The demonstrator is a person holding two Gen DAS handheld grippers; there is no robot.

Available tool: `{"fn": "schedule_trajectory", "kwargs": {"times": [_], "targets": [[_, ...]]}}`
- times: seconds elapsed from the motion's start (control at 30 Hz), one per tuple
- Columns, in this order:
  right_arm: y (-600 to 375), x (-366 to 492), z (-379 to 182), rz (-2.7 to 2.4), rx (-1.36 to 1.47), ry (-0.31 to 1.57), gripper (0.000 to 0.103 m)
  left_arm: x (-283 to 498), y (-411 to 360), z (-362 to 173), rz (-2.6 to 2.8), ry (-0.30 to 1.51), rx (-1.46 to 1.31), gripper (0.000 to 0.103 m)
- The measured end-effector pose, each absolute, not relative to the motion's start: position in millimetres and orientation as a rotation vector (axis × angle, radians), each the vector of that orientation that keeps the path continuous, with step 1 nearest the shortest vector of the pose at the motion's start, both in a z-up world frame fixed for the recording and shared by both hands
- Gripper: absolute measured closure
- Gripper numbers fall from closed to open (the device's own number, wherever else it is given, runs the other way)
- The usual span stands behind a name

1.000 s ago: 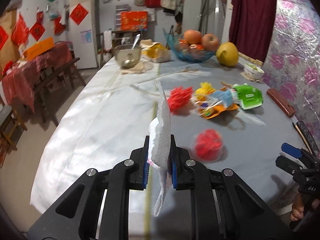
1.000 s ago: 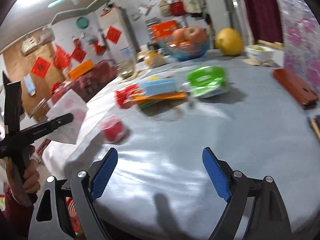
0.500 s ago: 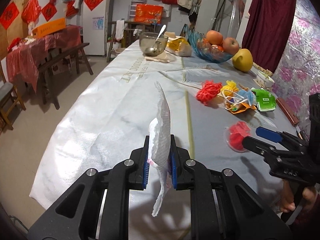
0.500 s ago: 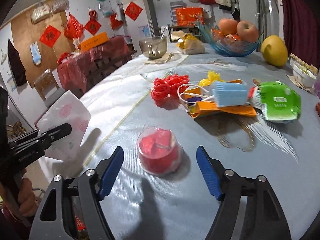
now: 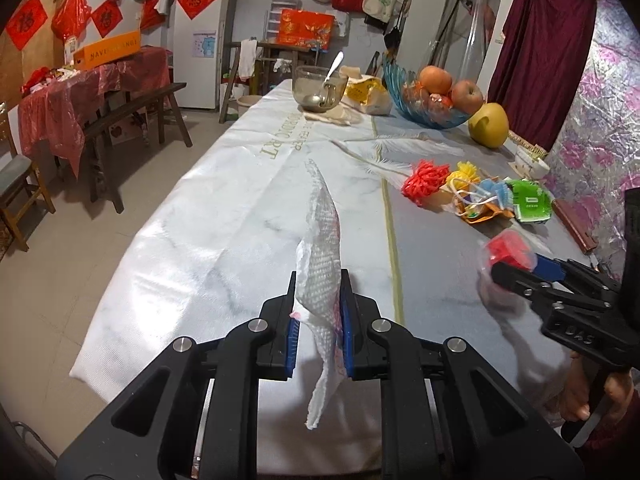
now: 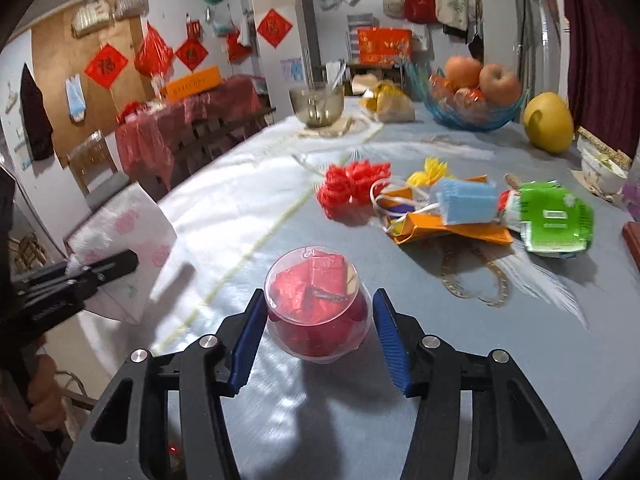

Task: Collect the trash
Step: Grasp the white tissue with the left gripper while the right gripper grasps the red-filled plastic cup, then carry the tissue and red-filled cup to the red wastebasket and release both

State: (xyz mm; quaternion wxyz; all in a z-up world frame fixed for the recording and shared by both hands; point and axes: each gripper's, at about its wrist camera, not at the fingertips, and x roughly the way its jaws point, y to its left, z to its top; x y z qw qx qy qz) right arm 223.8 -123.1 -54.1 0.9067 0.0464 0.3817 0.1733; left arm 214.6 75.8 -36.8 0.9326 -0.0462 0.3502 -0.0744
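My left gripper (image 5: pixel 319 308) is shut on a white paper tissue (image 5: pixel 320 256) and holds it above the table's near left edge; the tissue also shows in the right wrist view (image 6: pixel 124 236). My right gripper (image 6: pixel 318 322) is open, with its blue pads on either side of a clear plastic cup of red wrappers (image 6: pixel 318 300) that stands on the table. The cup also shows in the left wrist view (image 5: pixel 506 250). More trash lies beyond: a red mesh ball (image 6: pixel 352 184), a yellow mesh ball (image 6: pixel 432 170), a blue mask (image 6: pixel 466 202), an orange packet (image 6: pixel 448 232), a green packet (image 6: pixel 556 216).
A blue fruit bowl (image 6: pixel 472 116), a yellow pomelo (image 6: pixel 548 122), a glass bowl with a spoon (image 6: pixel 316 106) and a bag (image 6: pixel 386 106) stand at the table's far end. A small bowl (image 6: pixel 604 168) and a brown case (image 5: pixel 574 226) lie at the right edge. A bench (image 5: pixel 132 114) stands left.
My right gripper has moved forward around the red cup and its jaws have narrowed. My left gripper has drawn back and left with the tissue still in it.
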Motion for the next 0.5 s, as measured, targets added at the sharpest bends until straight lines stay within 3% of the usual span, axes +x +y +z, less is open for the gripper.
{"fn": "schedule_trajectory", "kwargs": {"times": [0.5], "targets": [[-120,137,2,0.475,0.158,0.655,0.049,111,107,19,-0.063,0.571,-0.074,0.085]]}}
